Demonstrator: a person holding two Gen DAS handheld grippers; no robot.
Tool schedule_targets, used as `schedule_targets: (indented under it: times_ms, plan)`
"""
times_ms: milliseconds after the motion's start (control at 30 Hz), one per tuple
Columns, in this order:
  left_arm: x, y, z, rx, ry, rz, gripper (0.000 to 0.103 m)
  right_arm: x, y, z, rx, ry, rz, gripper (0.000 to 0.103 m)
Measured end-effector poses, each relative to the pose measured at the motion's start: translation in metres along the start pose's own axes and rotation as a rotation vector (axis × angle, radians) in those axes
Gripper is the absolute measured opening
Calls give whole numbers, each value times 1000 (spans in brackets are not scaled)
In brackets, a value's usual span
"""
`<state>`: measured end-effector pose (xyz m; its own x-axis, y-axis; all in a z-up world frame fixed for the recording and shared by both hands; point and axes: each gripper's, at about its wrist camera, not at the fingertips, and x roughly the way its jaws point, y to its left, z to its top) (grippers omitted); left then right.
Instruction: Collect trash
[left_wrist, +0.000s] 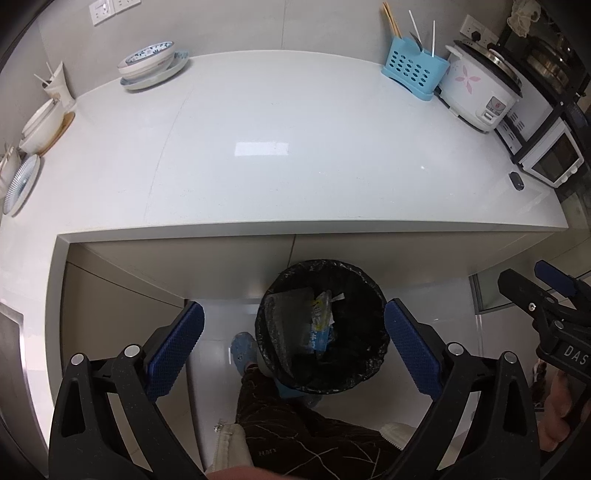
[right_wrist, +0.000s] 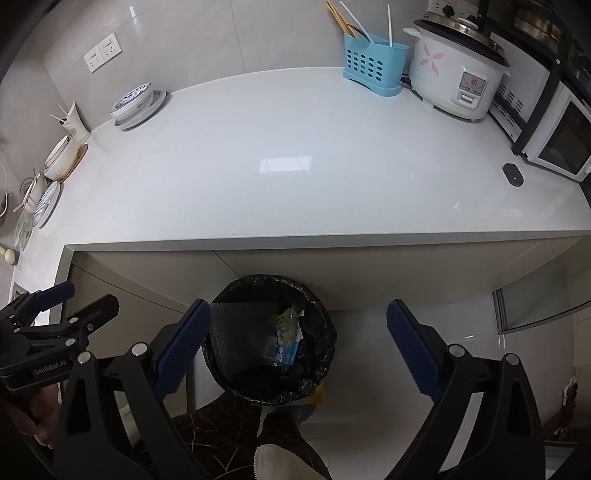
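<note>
1. Left gripper (left_wrist: 293, 345) held over the floor in front of a white kitchen counter (left_wrist: 280, 155), blue-padded jaws spread wide, nothing between them.
2. Right gripper (right_wrist: 299, 345) alongside, jaws likewise wide apart and empty; seen from the left wrist view at far right, body lettered "DAS", the rest cut off.
3. Seen from the right wrist view at far left, left gripper's side plate reading "GenRobot.AI".
4. Below both, round trash bin (left_wrist: 364, 291) lined with a black bag, standing on the floor under the counter's overhang, close to a leg in dark patterned trousers (left_wrist: 295, 432).
5. Inside the bin: a yellow-and-blue wrapper (right_wrist: 286, 338) printed with Chinese characters too small to read, lying beside a sheet of grey bubble wrap (right_wrist: 240, 332).
6. At the back right of the counter, blue perforated utensil caddy (right_wrist: 373, 62) holding chopsticks, just beside a white rice cooker (right_wrist: 454, 70) with pink flower print and a red-marked control label, text illegible.
7. Further right, white toaster oven (right_wrist: 561, 140) under a black rack; small dark oval object (right_wrist: 512, 173) on the counter near it.
8. At the back left, blue-patterned bowl stacked on plates (right_wrist: 135, 103); more dishes (right_wrist: 48, 199) along the left edge.
9. White wall sockets (right_wrist: 101, 51) above the counter.
</note>
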<state>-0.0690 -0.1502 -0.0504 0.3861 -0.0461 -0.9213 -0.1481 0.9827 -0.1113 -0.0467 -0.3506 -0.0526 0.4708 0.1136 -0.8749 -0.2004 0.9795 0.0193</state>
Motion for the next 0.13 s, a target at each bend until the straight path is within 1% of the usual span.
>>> schedule_targets:
  times_ms: [133]
  plan:
    - [-2,1,0,-6,-7,1,96,-1,-1,0,-3,-4,1,92]
